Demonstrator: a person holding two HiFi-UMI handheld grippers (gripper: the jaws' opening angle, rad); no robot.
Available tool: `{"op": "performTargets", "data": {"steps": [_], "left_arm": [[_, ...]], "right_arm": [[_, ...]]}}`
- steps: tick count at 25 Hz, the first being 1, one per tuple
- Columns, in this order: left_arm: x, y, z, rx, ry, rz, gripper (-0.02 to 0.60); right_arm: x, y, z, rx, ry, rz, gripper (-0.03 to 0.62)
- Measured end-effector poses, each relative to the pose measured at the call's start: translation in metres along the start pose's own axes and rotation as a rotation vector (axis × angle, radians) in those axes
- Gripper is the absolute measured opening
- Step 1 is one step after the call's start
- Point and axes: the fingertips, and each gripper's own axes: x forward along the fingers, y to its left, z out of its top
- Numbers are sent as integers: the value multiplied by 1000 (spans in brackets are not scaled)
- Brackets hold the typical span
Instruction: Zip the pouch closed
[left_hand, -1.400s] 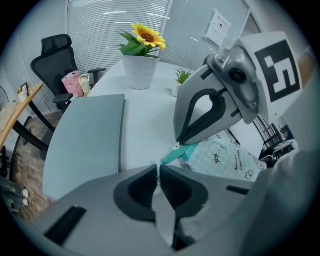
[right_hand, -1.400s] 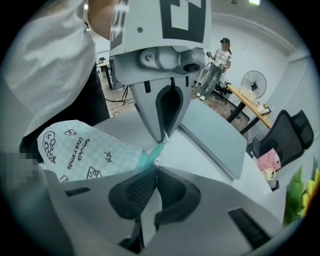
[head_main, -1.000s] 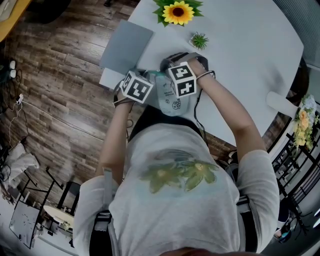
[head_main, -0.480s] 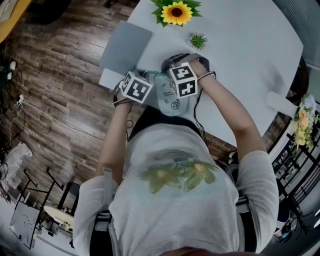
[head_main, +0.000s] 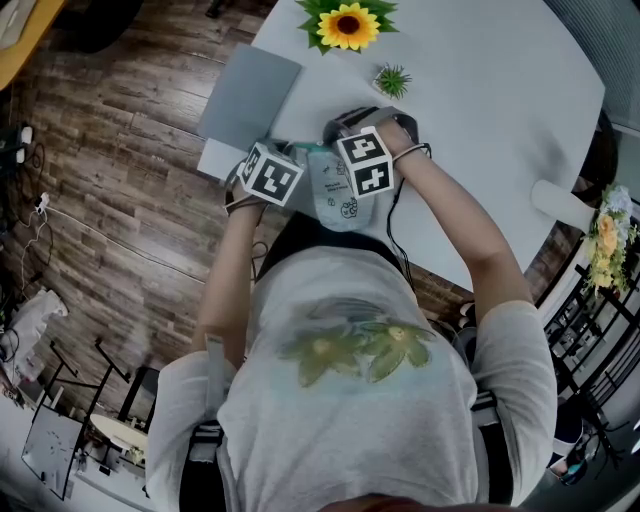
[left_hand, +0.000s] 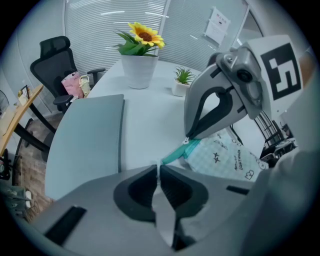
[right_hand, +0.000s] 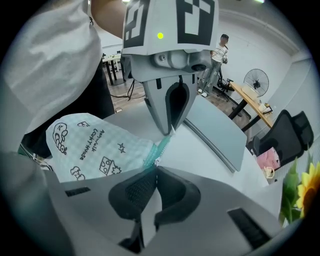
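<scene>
Room: dark wood-plank floor (head_main: 120, 150) under a white round table (head_main: 480, 90); desks and a standing fan show further off in the right gripper view.
Head view, tabletop: a yellow sunflower in a white pot (head_main: 347, 25), a small green potted plant (head_main: 392, 80) and a flat grey rectangular slab (head_main: 250, 95) sit well back. That leaves the near edge as the working spot.
Head view, pouch: the pale mint checked fabric pouch (head_main: 335, 195) lies at the table's near edge, right in front of the person. It sits between the two black-and-white marker cubes (head_main: 272, 173).
Left gripper view, grip: the left gripper (left_hand: 158, 167) has its jaws pinched together on the end of the teal zip tape (left_hand: 175, 151). I'd call that an anchor, so the pouch does not slide along with the pull.
Left gripper view, partner: the right gripper (left_hand: 189, 140) leans in steeply from the right, its tips on the small metal zip pull (left_hand: 188, 144), close to the anchoring jaws.
Right gripper view, grip: the right gripper's jaws are closed tight on the zip pull, and the pouch body trails off to the left on the table.
Right gripper view, opposite: the left gripper's tips meet the teal zip tape just beyond, and the short stretch between the two grips looks straight.
Progress: two opposed grips suit drawing the zip, but I cannot tell from here how much of it is closed.
</scene>
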Motion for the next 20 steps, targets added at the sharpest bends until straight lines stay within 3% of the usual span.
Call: {"op": "performTargets", "data": {"steps": [12, 20], "left_arm": [[1, 1, -1, 0, 0, 11, 26], [2, 1, 0, -9, -9, 19, 26]], "right_arm": [[-3, 4, -6, 5, 8, -12, 18], [-3, 5, -10, -50, 52, -21, 18]]}}
